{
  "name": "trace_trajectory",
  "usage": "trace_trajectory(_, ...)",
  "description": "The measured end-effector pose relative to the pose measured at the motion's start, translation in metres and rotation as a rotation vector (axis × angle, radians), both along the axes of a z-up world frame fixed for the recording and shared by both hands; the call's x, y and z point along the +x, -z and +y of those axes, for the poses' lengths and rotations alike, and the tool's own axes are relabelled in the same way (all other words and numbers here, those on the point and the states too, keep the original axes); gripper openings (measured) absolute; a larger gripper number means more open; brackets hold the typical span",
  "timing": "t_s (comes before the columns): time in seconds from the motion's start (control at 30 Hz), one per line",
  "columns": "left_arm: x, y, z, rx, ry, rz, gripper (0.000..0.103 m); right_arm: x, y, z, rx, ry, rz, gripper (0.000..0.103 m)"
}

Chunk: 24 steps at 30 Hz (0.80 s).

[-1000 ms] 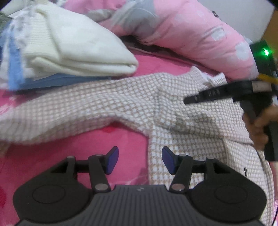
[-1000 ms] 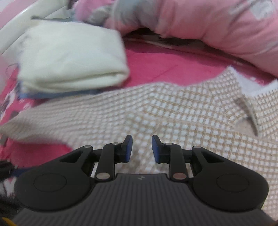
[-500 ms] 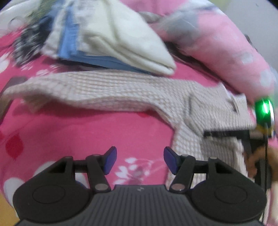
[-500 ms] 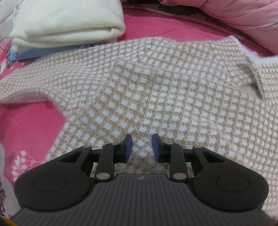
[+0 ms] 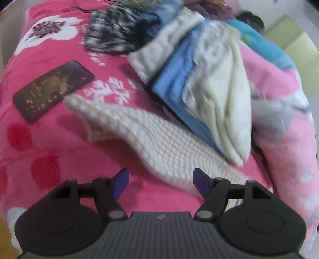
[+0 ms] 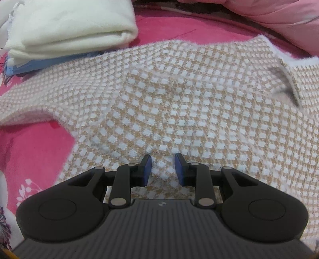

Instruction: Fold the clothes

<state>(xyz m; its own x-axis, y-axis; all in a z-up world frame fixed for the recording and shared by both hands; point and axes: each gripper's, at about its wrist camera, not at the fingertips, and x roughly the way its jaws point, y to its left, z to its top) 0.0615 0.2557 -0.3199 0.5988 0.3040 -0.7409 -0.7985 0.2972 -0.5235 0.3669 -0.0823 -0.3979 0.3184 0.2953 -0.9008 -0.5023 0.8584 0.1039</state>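
Only the left wrist view shows the phone [image 5: 53, 90], lying screen-up on the bed ahead and to the left of the left claw [image 5: 160, 182], and a black-and-white garment [image 5: 111, 39] farther off. That view is blurred. Only the right wrist view shows the body and collar of the checked sweater [image 6: 189, 103], spread flat on the bed.

The left claw hangs above the pink blanket [image 5: 39, 143] with its blue pads spread wide and nothing between them. One sleeve [image 5: 151, 137] of the sweater runs from just ahead of its right pad away to the upper left, ending near the phone. The right claw [image 6: 163, 169] sits low over the sweater's body, pads parted by a narrower gap with fabric showing between them; they pinch nothing.

A stack of folded clothes [image 6: 67, 31], cream on top of blue, rests ahead and left of the right claw, touching the sweater's far edge. A pink quilt [image 6: 269, 16] is heaped beyond.
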Motion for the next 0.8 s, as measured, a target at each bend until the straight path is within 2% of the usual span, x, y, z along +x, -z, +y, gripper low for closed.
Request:
trace_trajectory(0.2,0.005,0.01,0.029,-0.03,-0.054,0.015,0.075,0.006,-0.001,0.001,-0.011,0.008,0.029,0.025)
trace_trajectory(0.43,0.006,0.021,0.054,-0.047,-0.093,0.004,0.064,0.009,-0.002,0.004,-0.033,0.014,0.044,0.026)
trace_trajectory(0.53,0.007,0.025,0.058,-0.053,-0.1,0.019,0.052,0.01,-0.002,0.006,-0.043,0.015,0.049,0.026)
trace_trajectory(0.6,0.007,0.028,0.06,-0.06,-0.11,0.024,0.048,0.01,-0.002,0.007,-0.05,0.016,0.053,0.026)
trace_trajectory(0.67,0.006,0.03,0.062,-0.066,-0.122,0.023,0.037,0.011,-0.002,0.009,-0.057,0.017,0.056,0.026)
trace_trajectory(0.73,0.005,0.03,0.063,-0.062,-0.133,0.005,0.03,0.012,-0.002,0.01,-0.063,0.018,0.058,0.026)
trace_trajectory(0.77,0.005,0.03,0.063,-0.058,-0.135,-0.005,0.023,0.012,-0.002,0.011,-0.066,0.018,0.06,0.026)
trace_trajectory(0.8,0.006,0.028,0.063,-0.05,-0.13,-0.012,0.02,0.012,-0.002,0.012,-0.069,0.018,0.061,0.026)
